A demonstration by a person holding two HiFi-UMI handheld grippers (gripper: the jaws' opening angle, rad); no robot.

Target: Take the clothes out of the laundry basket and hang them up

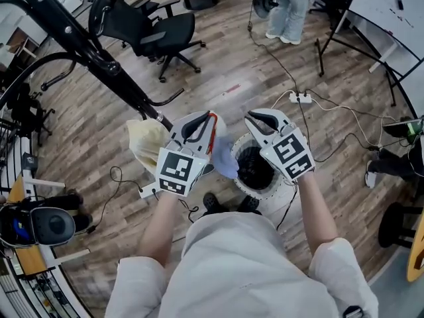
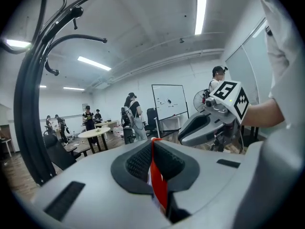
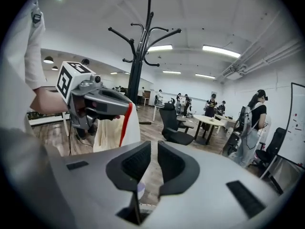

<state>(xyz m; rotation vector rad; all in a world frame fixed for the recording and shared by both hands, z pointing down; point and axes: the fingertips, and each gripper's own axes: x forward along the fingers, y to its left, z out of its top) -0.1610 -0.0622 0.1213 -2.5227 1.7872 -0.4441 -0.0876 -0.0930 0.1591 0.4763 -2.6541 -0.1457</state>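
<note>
My left gripper is shut on a red-trimmed garment, whose cream cloth hangs to its left and pale blue part to its right. In the left gripper view the red strip is pinched between the pads. My right gripper is level with it, over the round white laundry basket. Its jaws stand slightly apart, with floor showing through the gap and nothing pressed between them. The black coat rack rises beyond the left gripper and the hanging cream cloth.
The coat rack's pole slants in from the upper left. A black office chair stands behind it. A person stands at the top. A power strip and cables lie on the wood floor at right. Equipment crowds the left edge.
</note>
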